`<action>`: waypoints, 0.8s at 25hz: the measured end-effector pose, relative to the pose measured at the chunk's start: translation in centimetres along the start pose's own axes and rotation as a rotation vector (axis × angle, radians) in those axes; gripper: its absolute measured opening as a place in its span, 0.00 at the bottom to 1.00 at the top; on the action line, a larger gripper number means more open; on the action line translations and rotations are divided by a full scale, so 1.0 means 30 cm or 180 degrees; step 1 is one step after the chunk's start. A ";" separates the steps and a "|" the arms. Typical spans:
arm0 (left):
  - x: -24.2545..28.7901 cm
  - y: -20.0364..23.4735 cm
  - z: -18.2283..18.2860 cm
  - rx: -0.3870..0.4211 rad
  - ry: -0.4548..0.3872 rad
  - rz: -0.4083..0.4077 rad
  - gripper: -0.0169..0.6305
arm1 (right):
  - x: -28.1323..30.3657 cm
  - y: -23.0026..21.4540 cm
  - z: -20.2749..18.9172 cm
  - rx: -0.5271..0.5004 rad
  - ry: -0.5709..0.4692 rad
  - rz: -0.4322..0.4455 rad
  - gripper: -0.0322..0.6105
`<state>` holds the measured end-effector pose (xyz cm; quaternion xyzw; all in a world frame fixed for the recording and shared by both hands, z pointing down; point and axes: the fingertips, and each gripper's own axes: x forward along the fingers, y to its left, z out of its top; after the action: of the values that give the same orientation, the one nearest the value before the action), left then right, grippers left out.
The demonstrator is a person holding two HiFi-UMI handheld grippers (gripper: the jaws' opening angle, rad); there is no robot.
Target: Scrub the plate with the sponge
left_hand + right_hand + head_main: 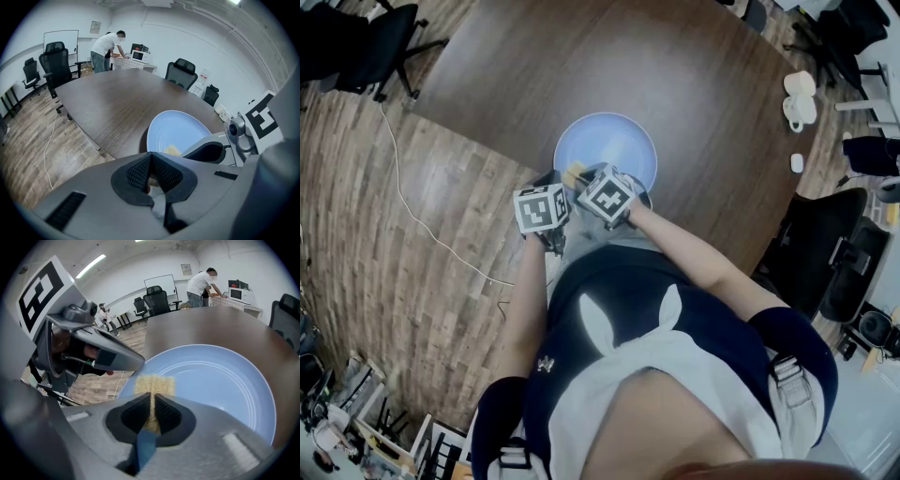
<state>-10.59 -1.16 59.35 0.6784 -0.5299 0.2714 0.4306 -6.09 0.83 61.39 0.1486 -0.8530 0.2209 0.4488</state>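
An office room with a wood-plank floor (384, 281), swivel chairs (180, 72) and a whiteboard (61, 40) surrounds a big dark rounded worktop (675, 84). Its matte woodgrain top is bare near the work, and a person (105, 49) stands at a far counter. A pale blue plate (619, 141) lies flat near the worktop's near edge, right in front of the wearer. It looks glazed and stiff, so probably slick, breakable and apt to skate on the smooth top if pushed sideways. The rim on the left side is the sensible place to pin it. The left gripper (150, 155) sits just beside that rim with its jaws pressed together. They seem to close on nothing, though the rim passes out of sight right at their tips, so a thin nip cannot be ruled out. The right gripper (153, 398) is next to it, its jaws clenched on the sponge (154, 383), a small yellow pad that sticks out forward over the plate's near rim. The sponge looks light, soft and coarse-faced. It is gripped at its back end, so it will likely squash and bend under pressure, and a flat, steady push should suit it better than jabbing.
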 end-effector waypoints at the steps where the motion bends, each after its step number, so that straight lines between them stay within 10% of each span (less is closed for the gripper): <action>1: -0.001 0.000 0.000 -0.0001 0.0001 -0.0002 0.03 | -0.005 -0.001 0.009 -0.0057 -0.0008 -0.0014 0.09; 20: 0.001 -0.014 -0.019 0.0005 0.0020 -0.0052 0.03 | -0.009 -0.033 -0.018 0.0195 0.0035 -0.0031 0.09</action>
<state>-10.14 -0.63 59.53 0.6821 -0.5228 0.2704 0.4338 -5.12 0.26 61.69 0.1652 -0.8427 0.2455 0.4498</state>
